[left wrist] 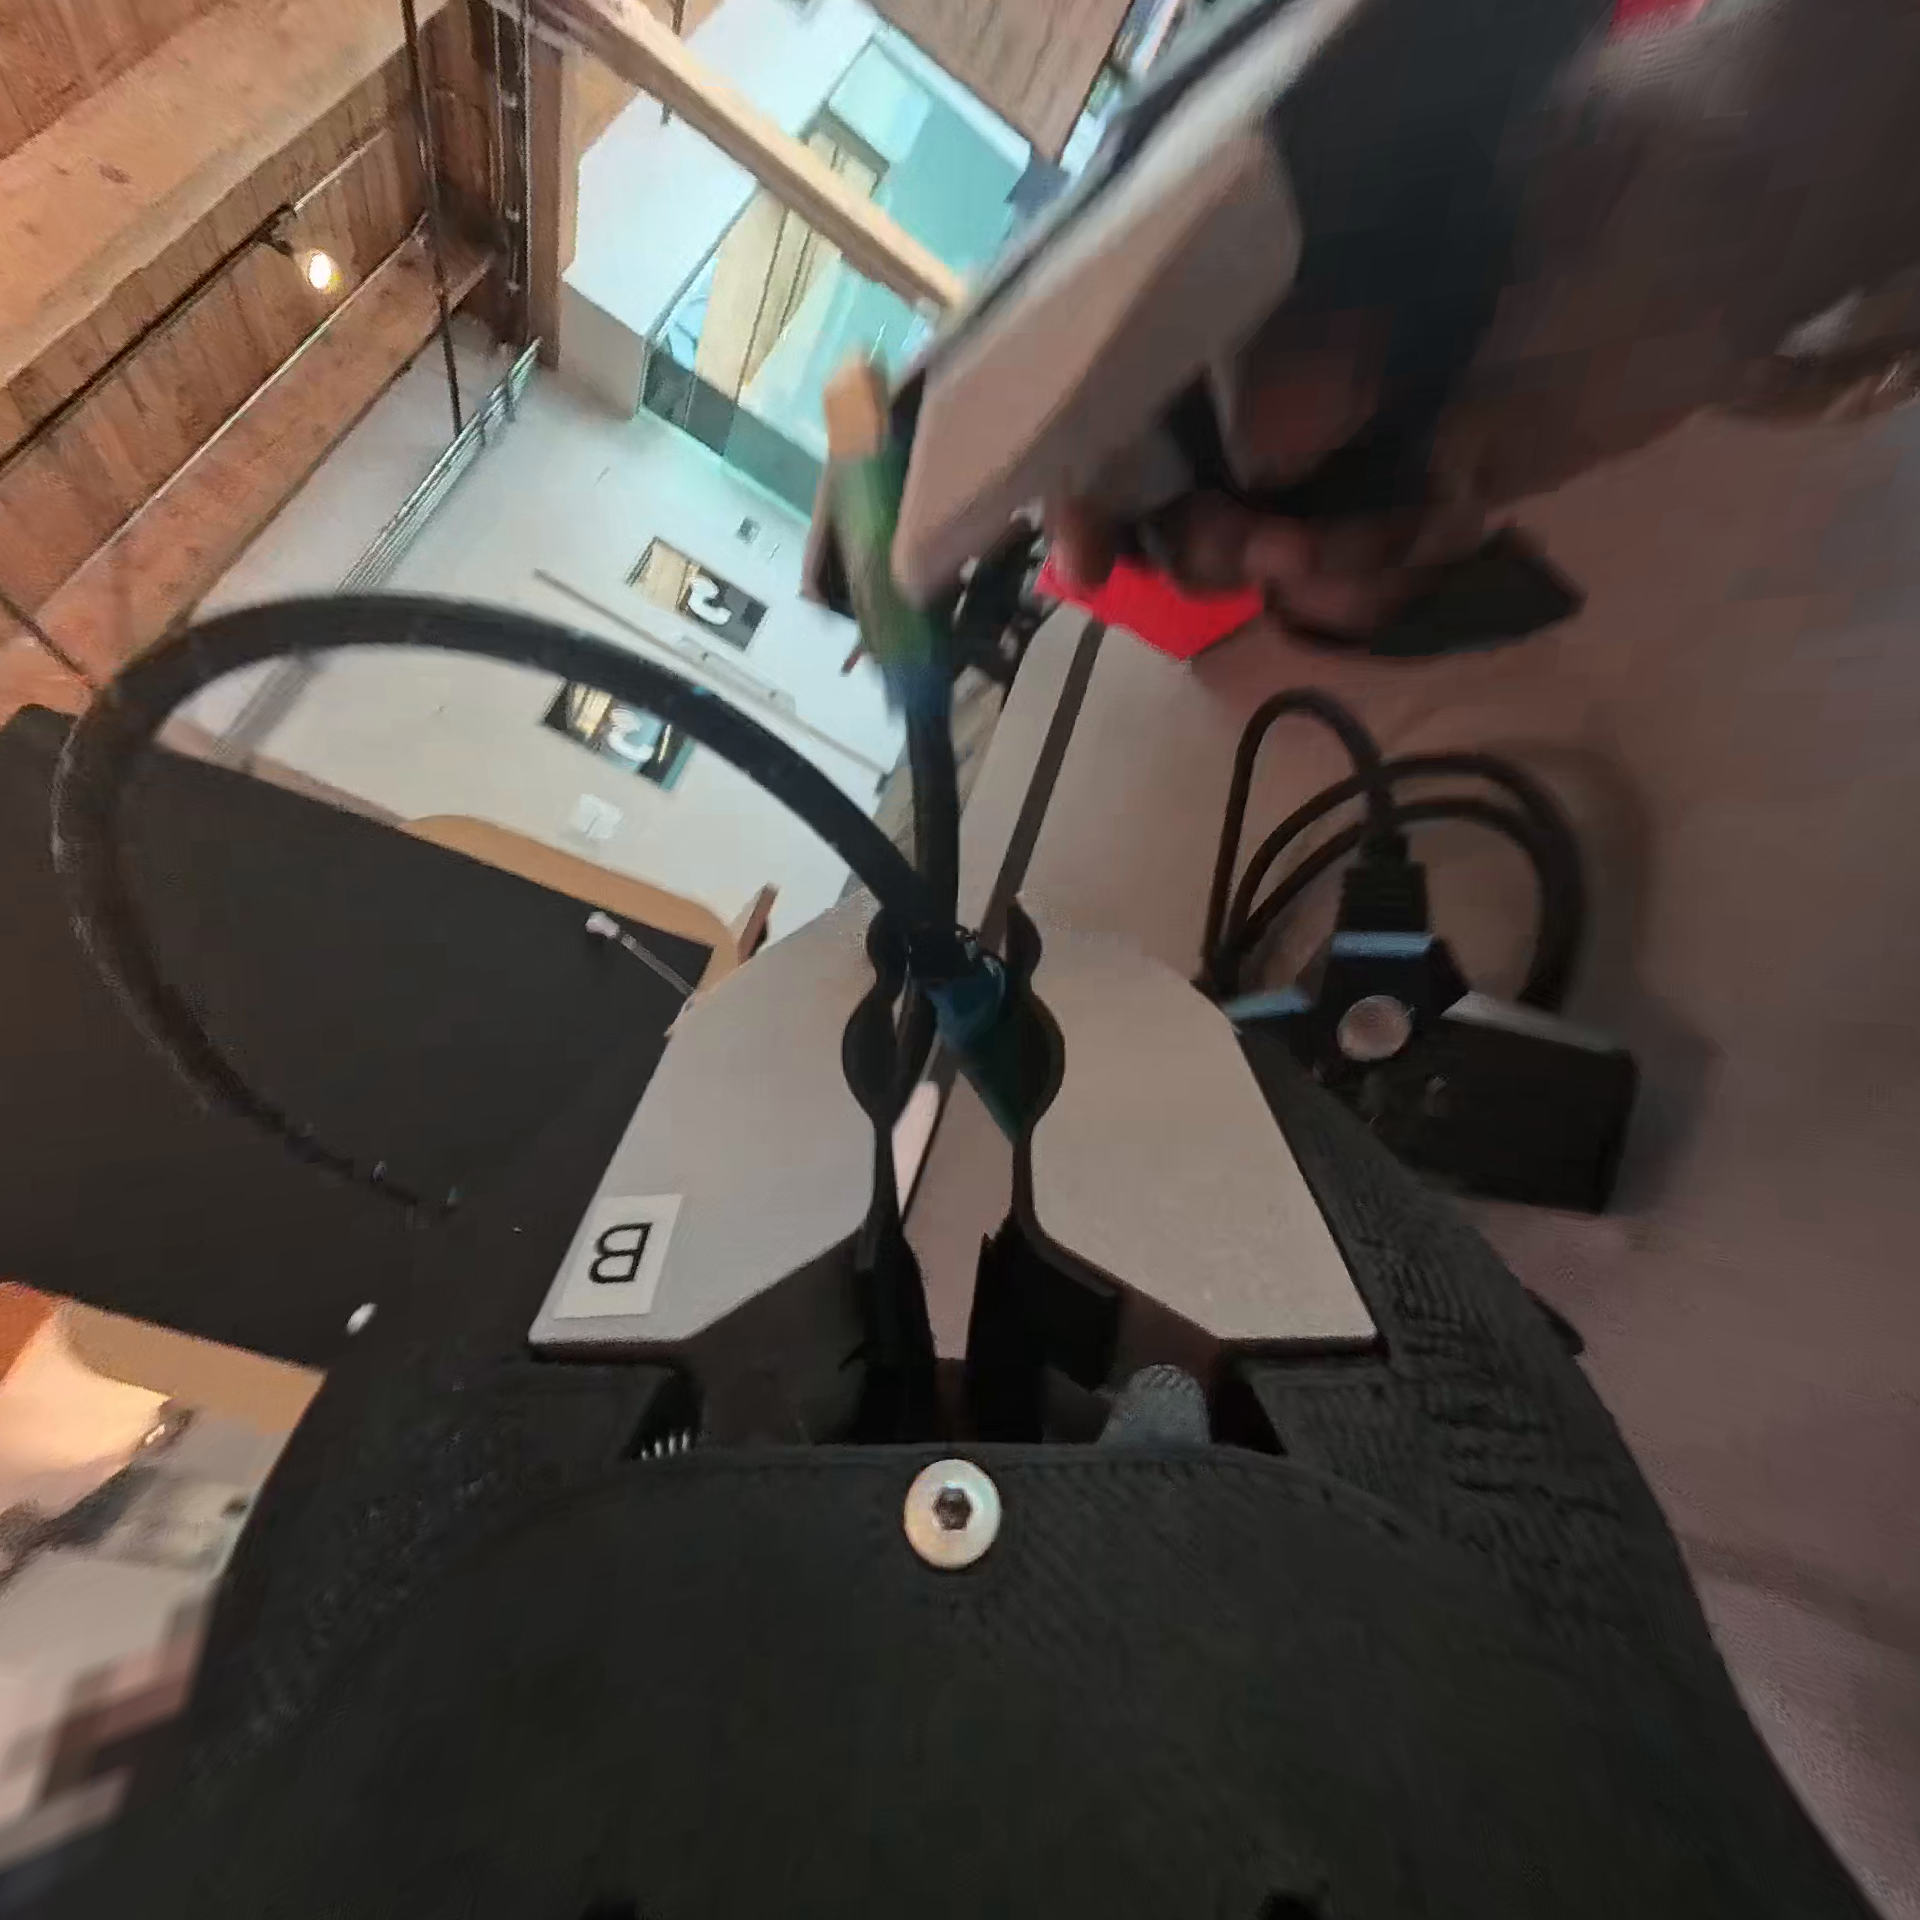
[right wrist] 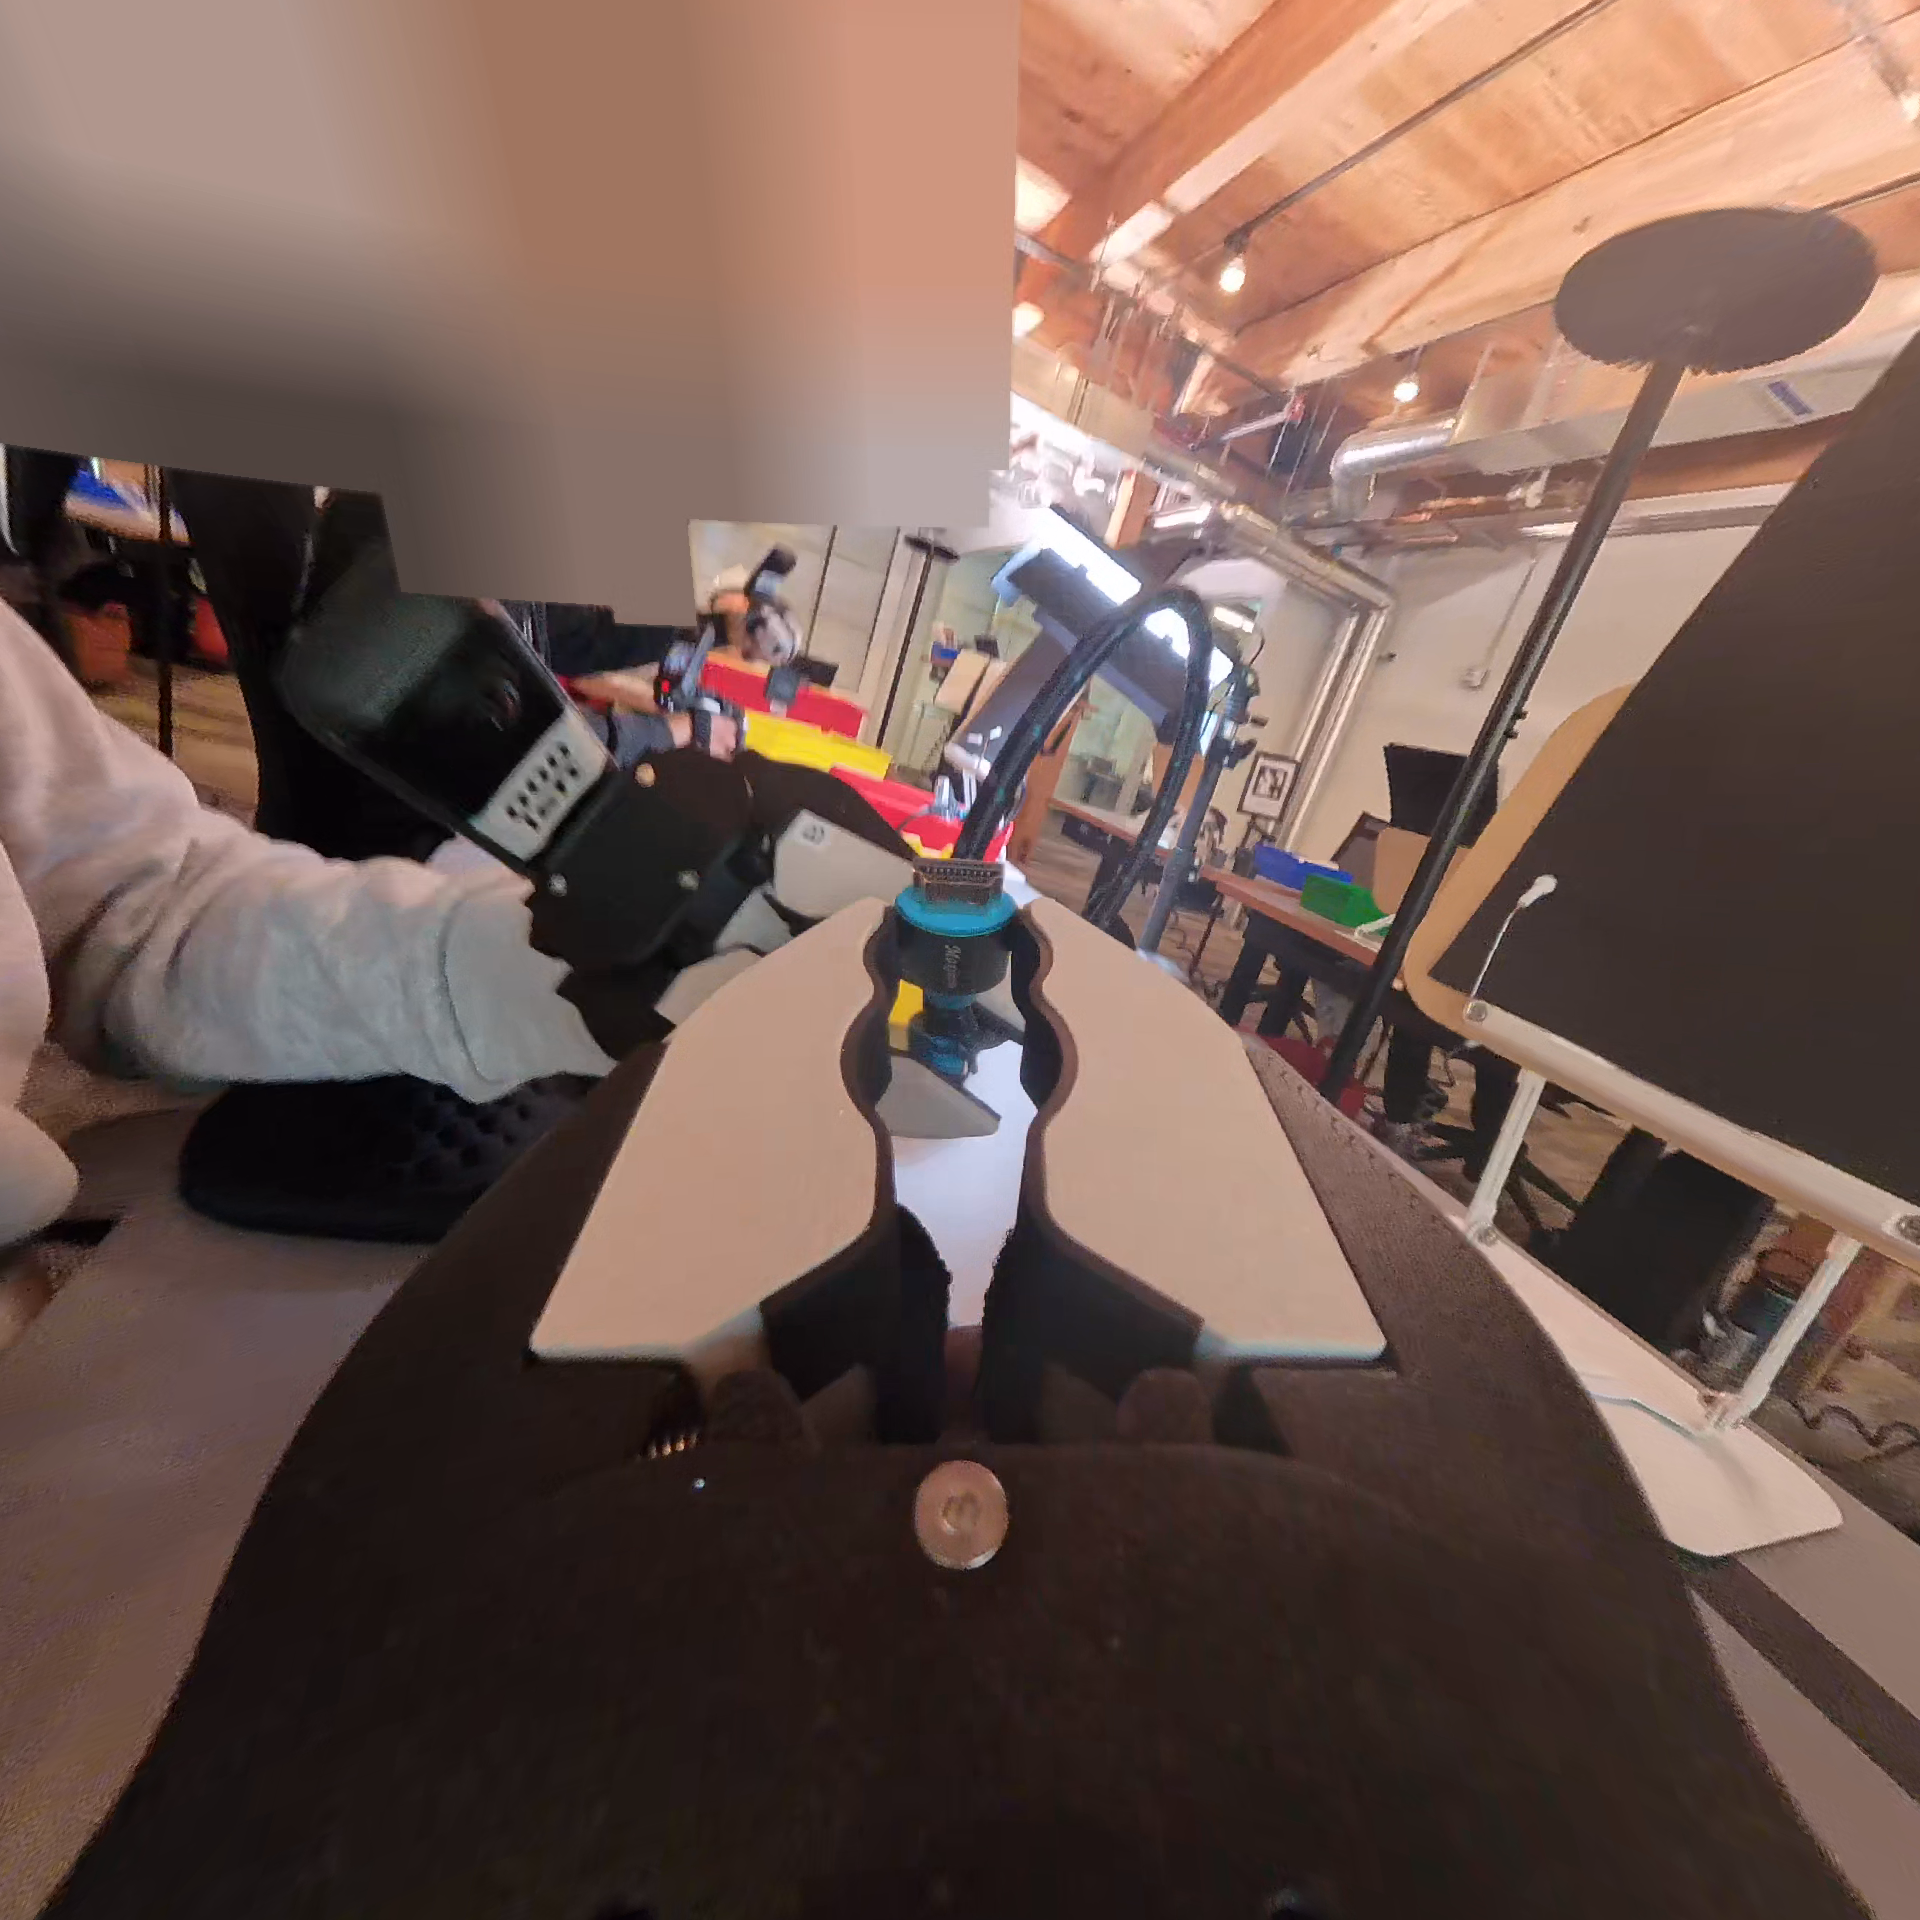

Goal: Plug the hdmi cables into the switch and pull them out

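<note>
Between the tips of the right gripper (right wrist: 956, 961) sits the black body of an HDMI plug (right wrist: 953, 940) with a teal collar, its metal connector pointing up and away; the two pale fingers (right wrist: 748, 1132) are closed against it, leaving only the plug's width between them. From that plug a black cable (right wrist: 1143, 707) climbs in a tall arch and comes down again on the far side. At the left of this view the left gripper (right wrist: 831, 862) shows with a person's pale sleeve (right wrist: 260, 956) behind it, resting on a black padded mat (right wrist: 343, 1153).

Seen from the left wrist, the left gripper (left wrist: 956, 997) is nearly shut, and a teal strain relief with the black cable (left wrist: 260, 665) runs through the notch at its tips (the picture is motion-blurred, so I cannot tell how firmly it is pinched). The cable loops out in a wide ring to the left and returns upward to the blurred plug (left wrist: 883, 540) held by the right gripper (left wrist: 914, 468), which sits high in that view.

On the grey table (left wrist: 1662, 1455), to the right and well apart from both grippers, lies the black switch (left wrist: 1455, 1081); one dark cable (left wrist: 1382, 821) is plugged into its far side and coils behind it.
</note>
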`<action>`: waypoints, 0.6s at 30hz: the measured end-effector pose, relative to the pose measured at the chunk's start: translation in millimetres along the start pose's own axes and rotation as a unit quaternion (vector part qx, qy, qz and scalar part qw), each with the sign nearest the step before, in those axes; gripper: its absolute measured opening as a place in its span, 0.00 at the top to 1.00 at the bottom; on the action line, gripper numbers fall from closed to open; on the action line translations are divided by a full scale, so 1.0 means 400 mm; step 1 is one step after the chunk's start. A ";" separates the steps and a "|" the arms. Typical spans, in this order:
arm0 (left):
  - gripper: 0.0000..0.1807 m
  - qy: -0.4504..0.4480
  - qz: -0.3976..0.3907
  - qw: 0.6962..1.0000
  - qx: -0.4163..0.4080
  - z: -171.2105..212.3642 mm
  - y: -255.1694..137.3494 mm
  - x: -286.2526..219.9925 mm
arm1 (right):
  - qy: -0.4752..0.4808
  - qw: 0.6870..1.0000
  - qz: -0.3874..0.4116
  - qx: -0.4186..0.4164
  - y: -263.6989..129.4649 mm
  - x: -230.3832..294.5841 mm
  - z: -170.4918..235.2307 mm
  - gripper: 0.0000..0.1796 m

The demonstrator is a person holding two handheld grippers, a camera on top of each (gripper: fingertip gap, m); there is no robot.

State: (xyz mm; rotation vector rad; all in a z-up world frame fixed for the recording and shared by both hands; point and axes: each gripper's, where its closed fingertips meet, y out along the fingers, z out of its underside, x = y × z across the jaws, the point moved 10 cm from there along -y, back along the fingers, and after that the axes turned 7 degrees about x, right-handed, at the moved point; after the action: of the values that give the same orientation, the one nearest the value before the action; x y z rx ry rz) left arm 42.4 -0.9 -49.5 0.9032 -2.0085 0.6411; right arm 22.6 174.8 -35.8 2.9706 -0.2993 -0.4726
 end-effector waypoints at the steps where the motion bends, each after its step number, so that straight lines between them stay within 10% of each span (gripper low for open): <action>1: 0.90 0.005 -0.008 1.000 0.015 0.016 -0.002 0.012 | 0.009 1.000 0.001 -0.009 -0.010 -0.007 -0.007 0.89; 18: 0.92 -0.044 -0.007 0.999 -0.007 0.169 -0.073 0.127 | 0.057 0.998 -0.006 -0.014 -0.041 -0.043 -0.025 0.89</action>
State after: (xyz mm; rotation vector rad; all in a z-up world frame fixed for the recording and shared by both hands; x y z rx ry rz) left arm 12.6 -84.7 -39.7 0.9512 -2.0814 0.5891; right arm 12.7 195.2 -23.6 2.9585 -0.2616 -0.3043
